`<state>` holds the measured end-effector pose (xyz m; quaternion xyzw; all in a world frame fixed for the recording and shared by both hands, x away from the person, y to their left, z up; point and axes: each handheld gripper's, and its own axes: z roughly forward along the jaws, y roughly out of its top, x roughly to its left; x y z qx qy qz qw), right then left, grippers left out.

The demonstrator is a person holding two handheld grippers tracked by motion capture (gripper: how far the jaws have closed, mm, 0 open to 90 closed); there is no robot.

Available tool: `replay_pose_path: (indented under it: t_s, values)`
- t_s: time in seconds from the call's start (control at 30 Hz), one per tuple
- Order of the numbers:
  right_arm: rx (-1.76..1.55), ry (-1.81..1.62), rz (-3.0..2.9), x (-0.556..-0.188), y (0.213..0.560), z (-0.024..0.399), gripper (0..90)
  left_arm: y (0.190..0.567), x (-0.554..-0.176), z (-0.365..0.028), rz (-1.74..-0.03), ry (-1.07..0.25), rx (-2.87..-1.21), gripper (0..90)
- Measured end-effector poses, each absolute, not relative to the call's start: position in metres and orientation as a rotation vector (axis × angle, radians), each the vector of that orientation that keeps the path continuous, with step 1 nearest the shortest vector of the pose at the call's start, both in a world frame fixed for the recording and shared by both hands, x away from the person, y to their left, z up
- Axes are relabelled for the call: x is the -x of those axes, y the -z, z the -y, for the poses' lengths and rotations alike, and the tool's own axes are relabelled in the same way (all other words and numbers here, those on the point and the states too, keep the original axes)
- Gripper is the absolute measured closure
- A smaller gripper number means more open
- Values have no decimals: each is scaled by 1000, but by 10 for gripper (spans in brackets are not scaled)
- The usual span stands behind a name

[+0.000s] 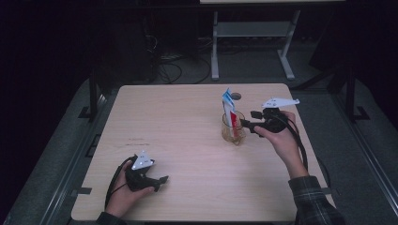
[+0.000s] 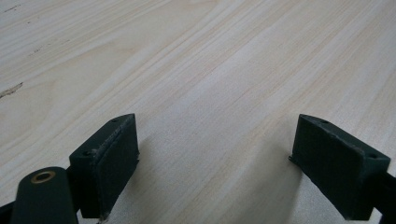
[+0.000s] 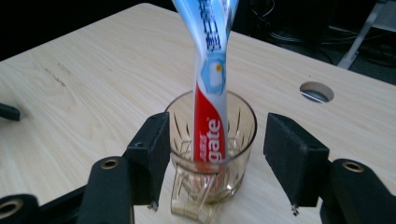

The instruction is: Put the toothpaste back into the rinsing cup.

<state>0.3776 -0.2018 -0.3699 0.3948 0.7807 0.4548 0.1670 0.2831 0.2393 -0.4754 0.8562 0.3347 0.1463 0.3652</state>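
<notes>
Pale wood grain covers the tabletop [image 1: 187, 140], a light rectangular board with a small round hole [image 1: 235, 96] near its far edge. Toward the far right part of the board stands a clear, amber-tinted cut-glass tumbler [image 1: 233, 129], upright, with a red, white and blue toothpaste tube [image 1: 228, 108] standing in it and leaning slightly, its flat crimped end rising well above the rim. In the right gripper view the tube's red lower part sits inside the glass against the near wall.

The right gripper [image 1: 248, 124] is held level just to the right of the tumbler, a hand [image 1: 281, 138] in a plaid sleeve behind it. Its black jaws are spread, one on each side of the tumbler [image 3: 210, 149]; a gap shows between the right-hand pad [image 3: 292, 156] and the glass, and the left-hand pad sits close beside the wall, contact not clear. Nothing is pinched.

The left gripper [image 1: 162, 180] rests near the front left corner of the tabletop, in the person's left hand [image 1: 124, 192]. In the left gripper view its jaws stand wide apart over bare wood [image 2: 210, 93], with nothing between them.
</notes>
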Motion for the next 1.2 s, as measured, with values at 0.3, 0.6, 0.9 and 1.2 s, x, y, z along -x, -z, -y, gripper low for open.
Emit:
replay_pose_path:
  t_s: [0.3, 0.6, 0.9, 1.2]
  values:
    - [-1155, -1315, -2218, -362, 381, 215, 381, 475, -283, -239, -863, -376, -2201, 134]
    - [-1168, -1314, -2225, -345, 395, 221, 360, 475, -283, -239, -862, -378, -2202, 135]
    - [-1177, -1307, -2232, -327, 409, 226, 330, 475, -283, -239, -864, -377, -2200, 135]
    - [-1194, -1267, -2259, -307, 426, 235, 289, 476, -282, -239, -863, -378, -2198, 135]
